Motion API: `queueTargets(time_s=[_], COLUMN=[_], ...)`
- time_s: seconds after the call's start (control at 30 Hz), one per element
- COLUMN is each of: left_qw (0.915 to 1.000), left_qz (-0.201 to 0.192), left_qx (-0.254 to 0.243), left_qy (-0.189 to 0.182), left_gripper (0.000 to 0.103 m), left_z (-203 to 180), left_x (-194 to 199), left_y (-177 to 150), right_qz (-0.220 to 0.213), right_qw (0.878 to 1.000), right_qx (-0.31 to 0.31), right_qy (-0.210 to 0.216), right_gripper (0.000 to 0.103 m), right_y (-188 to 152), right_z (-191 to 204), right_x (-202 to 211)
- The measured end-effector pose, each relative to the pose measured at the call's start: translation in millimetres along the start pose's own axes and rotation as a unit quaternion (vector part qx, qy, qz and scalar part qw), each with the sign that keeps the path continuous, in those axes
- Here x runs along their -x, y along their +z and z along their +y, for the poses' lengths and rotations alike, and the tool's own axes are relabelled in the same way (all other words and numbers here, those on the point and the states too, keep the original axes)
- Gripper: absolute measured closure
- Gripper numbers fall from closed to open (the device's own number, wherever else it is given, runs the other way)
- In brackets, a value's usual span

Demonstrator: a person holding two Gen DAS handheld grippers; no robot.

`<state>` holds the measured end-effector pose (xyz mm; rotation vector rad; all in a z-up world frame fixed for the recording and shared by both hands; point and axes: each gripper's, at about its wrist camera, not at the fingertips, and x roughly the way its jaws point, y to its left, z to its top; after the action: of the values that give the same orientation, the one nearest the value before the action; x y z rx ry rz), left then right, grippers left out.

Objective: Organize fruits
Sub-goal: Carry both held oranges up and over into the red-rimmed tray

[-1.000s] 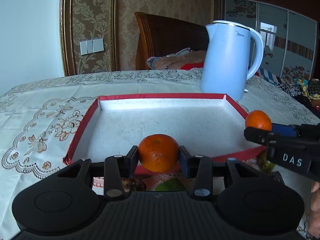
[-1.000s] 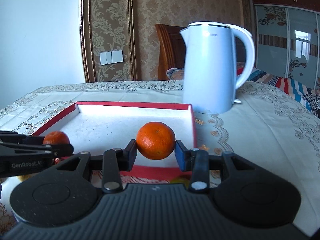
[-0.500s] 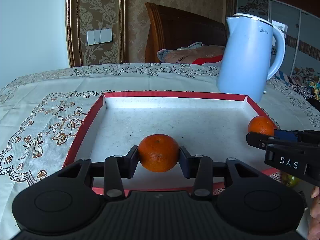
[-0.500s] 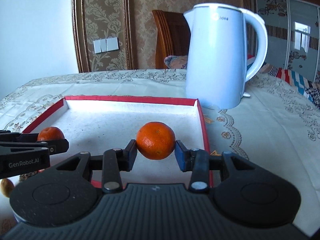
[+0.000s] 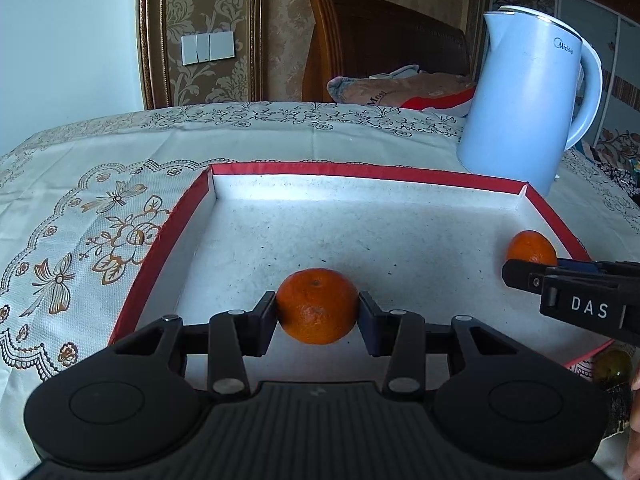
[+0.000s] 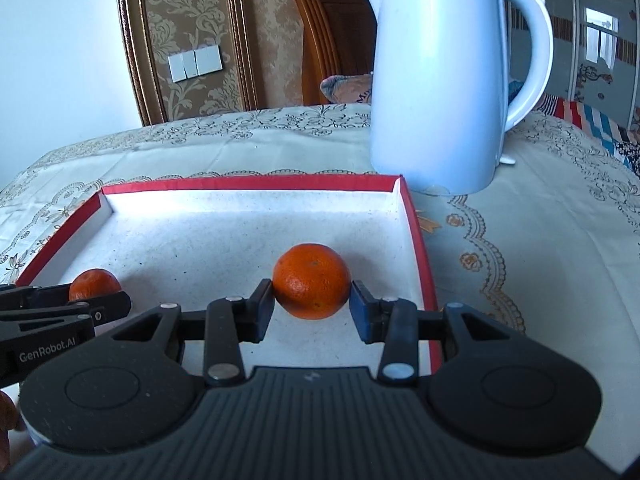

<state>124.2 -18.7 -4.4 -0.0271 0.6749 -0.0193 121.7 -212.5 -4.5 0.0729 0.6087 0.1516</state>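
Soft daylight, sharp focus, fisheye bending at edges, faint shadows

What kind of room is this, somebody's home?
Most likely a bedroom or living space in a home: a carved wooden headboard stands behind the table, with patterned wallpaper, mirrored wardrobe doors and a lace-patterned tablecloth holding an electric kettle.

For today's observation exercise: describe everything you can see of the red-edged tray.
The tray is shallow and rectangular, with low red walls and a white, lightly speckled floor, perhaps cardboard. It lies flat on the embroidered tablecloth, just in front of the white kettle. Two tools, each holding an orange, are above its near part.
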Motion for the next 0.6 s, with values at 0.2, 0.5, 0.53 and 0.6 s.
queueTargets(time_s=[0.2,0.5,0.53,0.6], left_qw=[0.9998,0.9996,0.9996,0.9995], left_qz=[-0.005,-0.013,-0.013,-0.014], left_qx=[-0.012,-0.012,-0.014,-0.014], left_qy=[0.014,0.022,0.023,0.023], left_gripper=[0.061,0.060,0.060,0.060], left_z=[-4.1,-5.4,-5.6,-5.9], left_x=[-6.6,-10.0,-9.3,-9.6], left_y=[2.7,4.3,3.4,3.3], right_qz=[0.003,0.013,0.013,0.014], right_qw=[1.000,1.000,1.000,1.000], right_qx=[0.000,0.004,0.001,-0.001], right_qy=[-0.004,-0.009,-0.009,-0.007], right_gripper=[0.064,0.063,0.063,0.063], right_y=[0.7,0.1,0.0,0.0], right_z=[0.4,1.1,0.1,-0.7], right_x=[-1.5,-4.4,-4.4,-4.0])
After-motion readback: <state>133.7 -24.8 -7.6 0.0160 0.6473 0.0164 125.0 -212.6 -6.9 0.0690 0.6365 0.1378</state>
